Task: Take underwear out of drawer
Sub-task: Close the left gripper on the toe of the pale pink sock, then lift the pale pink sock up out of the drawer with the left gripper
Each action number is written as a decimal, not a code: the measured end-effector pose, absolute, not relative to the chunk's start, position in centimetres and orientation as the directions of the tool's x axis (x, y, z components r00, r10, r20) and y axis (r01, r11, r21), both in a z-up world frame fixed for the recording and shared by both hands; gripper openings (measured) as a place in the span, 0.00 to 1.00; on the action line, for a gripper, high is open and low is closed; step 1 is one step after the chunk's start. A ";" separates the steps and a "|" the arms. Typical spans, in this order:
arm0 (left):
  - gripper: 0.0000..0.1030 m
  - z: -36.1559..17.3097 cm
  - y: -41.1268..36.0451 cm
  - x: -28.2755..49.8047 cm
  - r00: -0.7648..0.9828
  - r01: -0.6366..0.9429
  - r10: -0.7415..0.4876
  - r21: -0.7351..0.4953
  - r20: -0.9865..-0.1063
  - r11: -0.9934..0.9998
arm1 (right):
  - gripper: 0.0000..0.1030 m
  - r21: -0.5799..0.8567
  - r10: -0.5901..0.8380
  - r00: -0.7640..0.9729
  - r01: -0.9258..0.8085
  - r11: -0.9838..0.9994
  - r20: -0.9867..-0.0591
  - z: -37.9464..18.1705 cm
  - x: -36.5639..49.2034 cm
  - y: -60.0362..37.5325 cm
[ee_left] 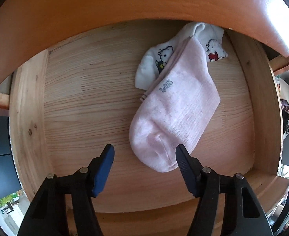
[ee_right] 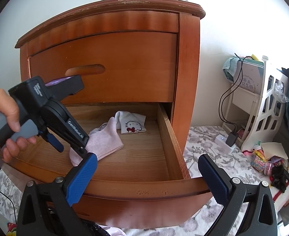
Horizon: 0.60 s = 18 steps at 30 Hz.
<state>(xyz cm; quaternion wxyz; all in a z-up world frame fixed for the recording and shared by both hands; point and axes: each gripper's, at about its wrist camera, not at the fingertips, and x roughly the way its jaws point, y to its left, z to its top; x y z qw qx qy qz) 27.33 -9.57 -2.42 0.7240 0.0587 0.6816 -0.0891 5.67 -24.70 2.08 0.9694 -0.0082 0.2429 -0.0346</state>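
Left gripper (ee_left: 144, 155) pointing straight down into open drawer (ee_left: 30, 118), jaws partly open, nothing clamped; toe end of pink sock (ee_left: 174, 118) lying between the fingertips, at the right one, contact uncertain. Long axis running away from gripper, up and rightward toward white cartoon socks (ee_left: 156, 61) tucked beneath its far end. Right gripper (ee_right: 146, 179) wide open, empty, held back outside drawer front, well apart from the sock. Left hand (ee_right: 5, 122) nearer by far, wrapped round the handle.
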 end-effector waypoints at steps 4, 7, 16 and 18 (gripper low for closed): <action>0.64 -3.5 -10.5 27.6 0.032 0.212 -0.032 -0.024 -0.999 0.977 | 1.00 -0.032 -0.070 0.880 0.062 0.998 -0.469 2.1 5.7 -24.7; 0.63 -4.0 -10.7 27.8 0.023 0.208 -0.031 -0.026 -0.999 0.978 | 1.00 -0.032 -0.069 0.881 0.061 0.998 -0.467 2.1 5.6 -24.7; 0.55 -4.5 -11.0 28.1 0.028 0.222 -0.047 -0.039 -0.998 0.974 | 1.00 -0.032 -0.070 0.882 0.062 0.998 -0.466 2.1 5.6 -24.7; 0.54 -4.4 -11.2 28.0 0.032 0.225 -0.045 -0.037 -0.998 0.974 | 1.00 -0.032 -0.070 0.882 0.062 0.998 -0.466 2.1 5.6 -24.7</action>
